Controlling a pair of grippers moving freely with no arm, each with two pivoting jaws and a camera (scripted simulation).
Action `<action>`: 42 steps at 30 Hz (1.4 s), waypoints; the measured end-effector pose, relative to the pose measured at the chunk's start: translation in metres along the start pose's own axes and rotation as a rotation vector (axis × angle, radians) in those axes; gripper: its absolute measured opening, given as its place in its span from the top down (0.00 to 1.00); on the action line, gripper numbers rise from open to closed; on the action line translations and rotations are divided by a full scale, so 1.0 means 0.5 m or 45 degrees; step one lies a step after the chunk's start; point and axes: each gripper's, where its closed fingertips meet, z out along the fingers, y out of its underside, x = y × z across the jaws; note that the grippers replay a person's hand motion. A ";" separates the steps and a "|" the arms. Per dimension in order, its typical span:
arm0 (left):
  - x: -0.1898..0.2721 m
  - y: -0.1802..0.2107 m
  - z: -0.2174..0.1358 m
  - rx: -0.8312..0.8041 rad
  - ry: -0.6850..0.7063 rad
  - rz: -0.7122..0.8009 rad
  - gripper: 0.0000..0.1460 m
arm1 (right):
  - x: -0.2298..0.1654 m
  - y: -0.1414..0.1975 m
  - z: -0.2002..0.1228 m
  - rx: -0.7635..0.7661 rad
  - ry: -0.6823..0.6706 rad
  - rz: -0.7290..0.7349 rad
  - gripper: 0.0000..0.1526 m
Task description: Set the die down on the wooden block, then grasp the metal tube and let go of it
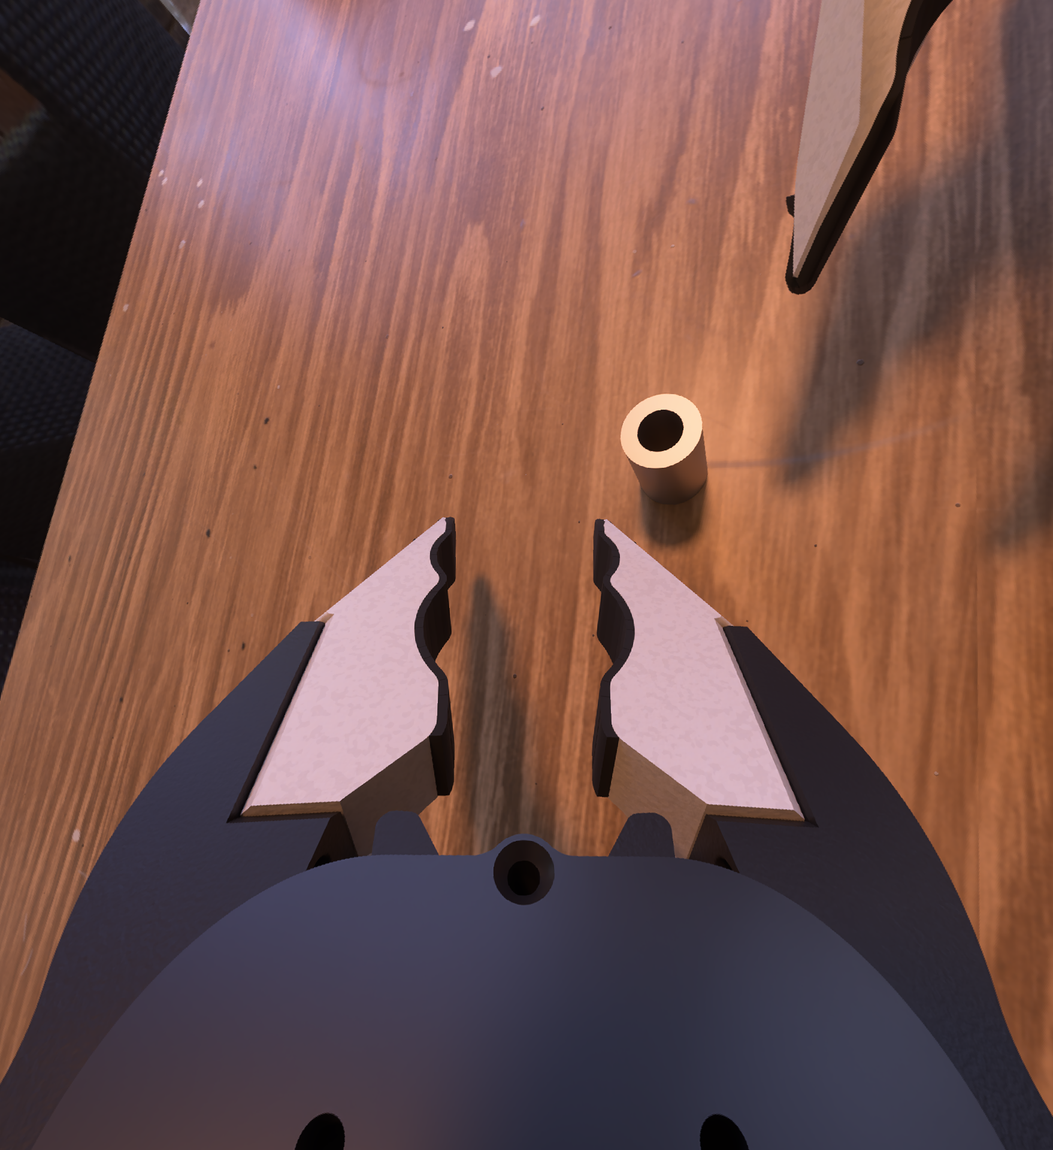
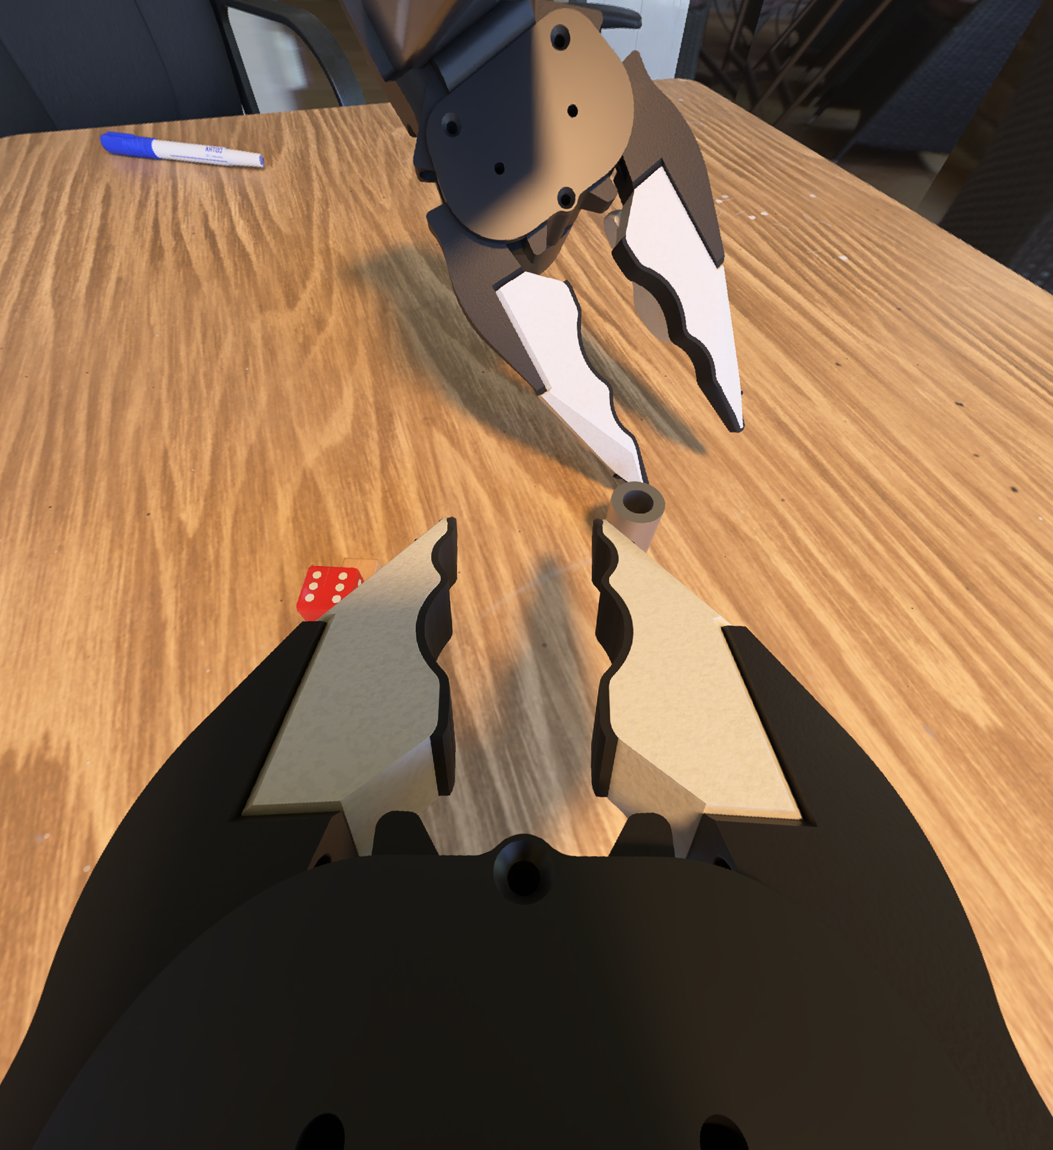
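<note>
Left tool (image 1: 524,519): fingers parted, nothing between them, poised above the counter (image 1: 337,311) with the tube (image 1: 667,454) just ahead and to the right of its right fingertip. Right tool (image 2: 524,519): likewise parted and holding nothing.

Tube: stands upright on its end, bore facing up, apart from both tools. In the right wrist view the tube (image 2: 635,511) sits just below the tip of the left tool (image 2: 686,454), which hangs over it at a slant.

Die (image 2: 325,591): red, partly hidden behind the right tool's left finger. A tan edge beside it is likely the block (image 2: 363,566); whether the die rests on it cannot be told from this angle. A blue-capped pen (image 2: 182,149) lies at the far edge, well clear.

Assessment: the step in hand appears to be the tube grasp by the left tool. Recommended: shift the tool right until the tube is centred in the gap, descend with both fingers clear of the rim, and close across the wall at mid-height. A one-sided touch would likely tip the upright tube. Release with the tube seated on the counter.
</note>
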 end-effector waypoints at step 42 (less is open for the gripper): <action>-0.009 0.003 -0.011 0.023 -0.004 -0.036 0.70 | 0.000 0.001 0.001 -0.001 -0.005 -0.005 0.72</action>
